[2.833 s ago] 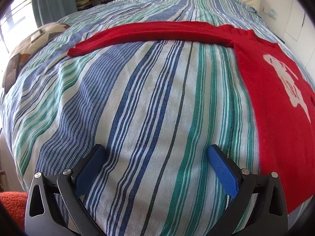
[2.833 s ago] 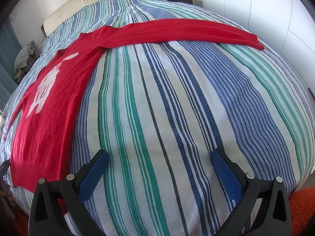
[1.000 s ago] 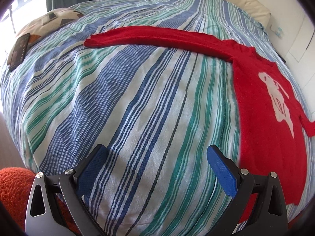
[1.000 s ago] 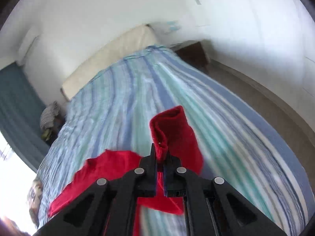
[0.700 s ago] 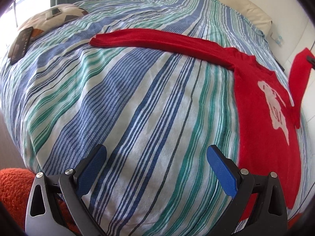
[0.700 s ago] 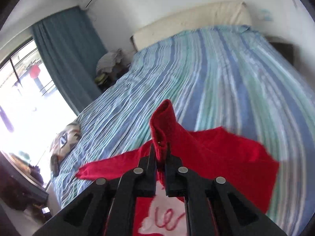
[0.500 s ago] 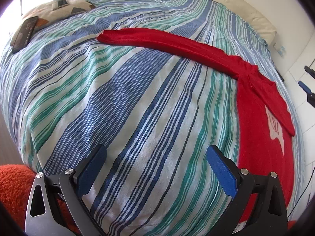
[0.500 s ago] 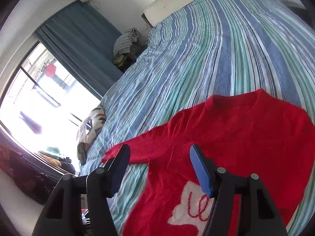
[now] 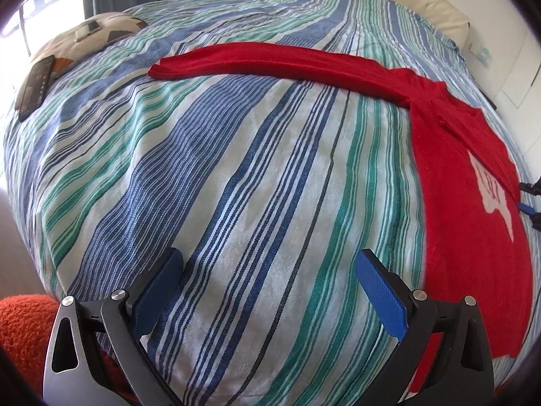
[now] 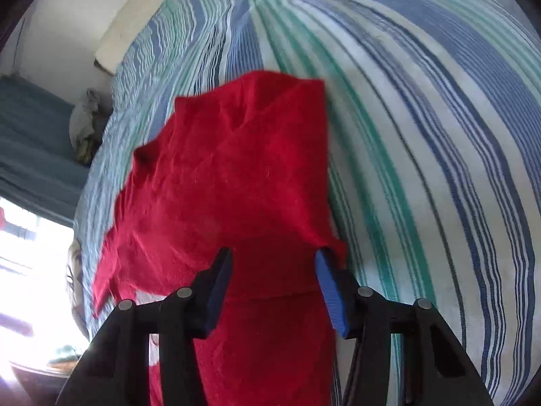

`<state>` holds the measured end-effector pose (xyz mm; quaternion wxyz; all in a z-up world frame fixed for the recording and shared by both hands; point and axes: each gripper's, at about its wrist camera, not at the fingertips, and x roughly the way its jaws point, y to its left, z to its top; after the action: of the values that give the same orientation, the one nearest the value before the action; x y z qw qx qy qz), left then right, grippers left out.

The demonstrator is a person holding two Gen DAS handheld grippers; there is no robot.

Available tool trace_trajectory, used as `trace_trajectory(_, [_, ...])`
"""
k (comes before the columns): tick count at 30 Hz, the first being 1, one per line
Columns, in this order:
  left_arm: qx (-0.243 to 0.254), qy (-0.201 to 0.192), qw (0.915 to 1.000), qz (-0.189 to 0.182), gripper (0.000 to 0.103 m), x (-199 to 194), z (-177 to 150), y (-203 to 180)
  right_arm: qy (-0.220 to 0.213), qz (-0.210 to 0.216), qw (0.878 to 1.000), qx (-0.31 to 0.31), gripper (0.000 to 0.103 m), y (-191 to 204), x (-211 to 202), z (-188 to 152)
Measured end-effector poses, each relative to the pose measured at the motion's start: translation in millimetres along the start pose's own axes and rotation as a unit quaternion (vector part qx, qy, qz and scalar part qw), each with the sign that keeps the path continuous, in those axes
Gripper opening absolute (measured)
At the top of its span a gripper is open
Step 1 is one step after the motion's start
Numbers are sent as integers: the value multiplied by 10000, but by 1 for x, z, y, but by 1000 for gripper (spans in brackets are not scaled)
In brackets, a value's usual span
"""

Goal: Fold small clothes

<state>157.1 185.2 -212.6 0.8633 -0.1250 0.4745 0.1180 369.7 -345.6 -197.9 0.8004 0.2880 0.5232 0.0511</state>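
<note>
Two grippers hung over striped bedspread (image 9: 236, 176). Left gripper (image 9: 267, 291) had fingers spread wide, nothing between them, near bed's edge. Right gripper (image 10: 272, 287) had fingers apart, gripping nothing, over folded-in sleeve. Red sweater (image 9: 466, 223) lay flat on bedspread, other sleeve (image 9: 270, 64) stretched sideways. Phone (image 9: 35, 84) rested on pillow.

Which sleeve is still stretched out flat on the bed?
The left sleeve, stretched straight across the striped bed toward the phone. The right sleeve lies folded over the sweater's body.
</note>
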Motion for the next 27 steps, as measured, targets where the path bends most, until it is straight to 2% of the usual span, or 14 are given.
trace_trajectory(2, [21,0,10000,3,102,0,0,1,-243,23,9996,-155,52,4,-19,-6])
trace_trajectory(3, [27,8,10000,-9,102,0,0,1,-228,111,9991,-332,52,10,-26,-12])
trace_trajectory(5, [14,31,10000,-26,102,2,1,1,-21,307,9965,-782,53,23,-46,-36])
trace_trajectory(7, [-15,52,10000,-39,102,4,2,0,278,465,9919,-1148,62,32,-52,-62])
trace_trajectory(8, [-17,62,10000,-30,102,5,2,0,467,474,9890,-1318,62,32,-51,-79])
trace_trajectory(11, [63,99,9999,9,102,6,0,0,820,89,9837,-1598,62,17,-44,-123])
trace_trajectory(12, [82,102,9999,12,102,5,0,0,792,-100,9833,-1638,61,8,-44,-133])
trace_trajectory(15, [50,107,9999,-47,102,3,-2,4,309,-477,9857,-1585,59,-1,-66,-149])
trace_trajectory(16, [25,115,9999,-69,102,3,-2,6,157,-530,9856,-1601,59,2,-76,-156])
trace_trajectory(18, [-35,138,9999,-93,102,4,-1,7,20,-310,9844,-1734,59,19,-96,-176])
trace_trajectory(20, [-86,159,9998,-73,102,6,-1,7,56,-156,9800,-1984,60,30,-114,-204])
trace_trajectory(23, [-2,152,9999,59,102,8,-2,2,346,-29,9758,-2159,61,38,-113,-240])
trace_trajectory(25, [100,136,9998,132,102,9,-4,-1,622,-222,9774,-2006,62,29,-100,-258])
trace_trajectory(27, [177,118,9997,152,102,9,-6,-2,549,-450,9831,-1687,62,8,-98,-272])
